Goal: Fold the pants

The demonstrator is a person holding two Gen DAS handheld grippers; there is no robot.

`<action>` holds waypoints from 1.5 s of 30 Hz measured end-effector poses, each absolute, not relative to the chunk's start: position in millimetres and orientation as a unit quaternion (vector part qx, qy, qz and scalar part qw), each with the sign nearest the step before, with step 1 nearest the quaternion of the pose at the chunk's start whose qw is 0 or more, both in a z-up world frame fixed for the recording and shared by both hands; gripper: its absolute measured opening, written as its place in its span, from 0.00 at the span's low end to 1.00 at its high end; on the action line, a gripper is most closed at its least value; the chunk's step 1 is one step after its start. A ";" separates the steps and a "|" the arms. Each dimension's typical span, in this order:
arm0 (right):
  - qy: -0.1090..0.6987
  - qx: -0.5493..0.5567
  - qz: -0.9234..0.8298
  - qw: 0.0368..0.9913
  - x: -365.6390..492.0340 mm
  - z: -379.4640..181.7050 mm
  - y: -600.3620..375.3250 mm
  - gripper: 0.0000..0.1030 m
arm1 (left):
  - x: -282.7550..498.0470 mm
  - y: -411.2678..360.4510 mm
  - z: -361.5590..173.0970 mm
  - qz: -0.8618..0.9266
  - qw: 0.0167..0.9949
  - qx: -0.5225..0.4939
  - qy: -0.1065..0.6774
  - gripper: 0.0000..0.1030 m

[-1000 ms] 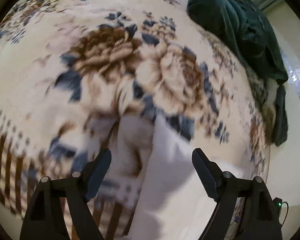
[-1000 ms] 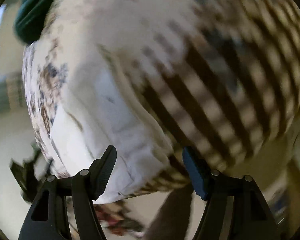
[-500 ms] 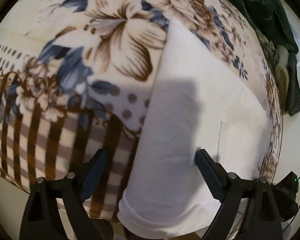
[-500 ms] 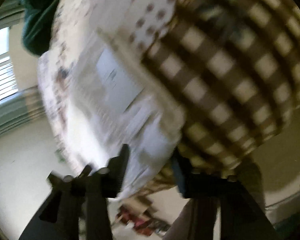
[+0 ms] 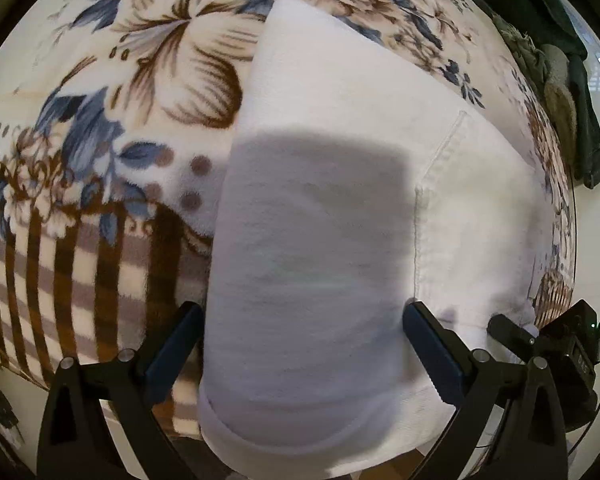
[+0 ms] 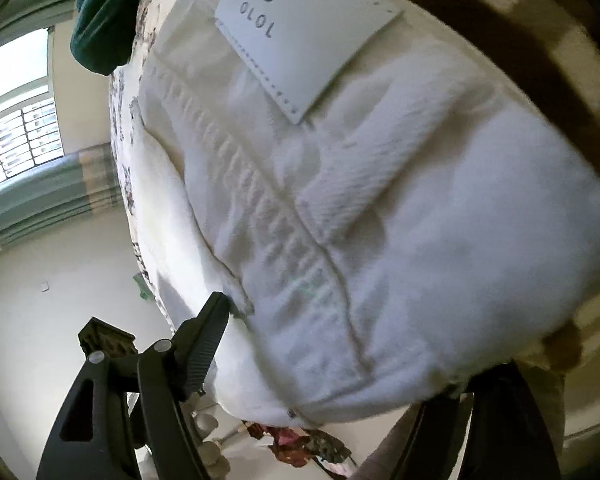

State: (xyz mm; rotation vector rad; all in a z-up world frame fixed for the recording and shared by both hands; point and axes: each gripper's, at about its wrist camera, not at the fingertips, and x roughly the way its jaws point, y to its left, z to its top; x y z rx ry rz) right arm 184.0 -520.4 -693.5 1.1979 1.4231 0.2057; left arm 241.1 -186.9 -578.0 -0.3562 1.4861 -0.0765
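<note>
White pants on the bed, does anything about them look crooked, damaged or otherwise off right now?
Nothing is torn or stained. The white pants lie on the floral blanket, but their near end droops past the bed's edge between the open left tongs. The right tongs straddle the waistband near the patch.

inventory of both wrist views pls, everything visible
white pants: 1, white, lying on the blanket, hem end hanging over the near edge
label patch: 1, white with dark lettering, stitched near the waistband
floral blanket: 1, cream with brown and blue flowers and a brown plaid border, under the pants
dark green garment: 1, heaped at the blanket's far edge
window: 1, bright, left in the right wrist view
left gripper: 1, black, open, straddling the pant leg
right gripper: 1, black, at the waistband; only one finger clearly visible
</note>
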 end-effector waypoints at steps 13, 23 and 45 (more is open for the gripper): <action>0.601 0.477 0.121 0.629 199.9 -680.1 -514.6 0.75 | 246.3 -139.1 -600.2 -0.061 0.687 -0.281 0.668 1.00; 0.562 0.495 0.149 0.646 198.1 -656.3 -534.0 0.75 | 252.4 -124.7 -599.6 -0.070 0.685 -0.325 0.649 0.98; 0.538 0.429 0.134 0.713 202.1 -504.0 -510.3 0.30 | 258.4 -130.5 -452.1 -0.105 0.762 -0.318 0.554 0.22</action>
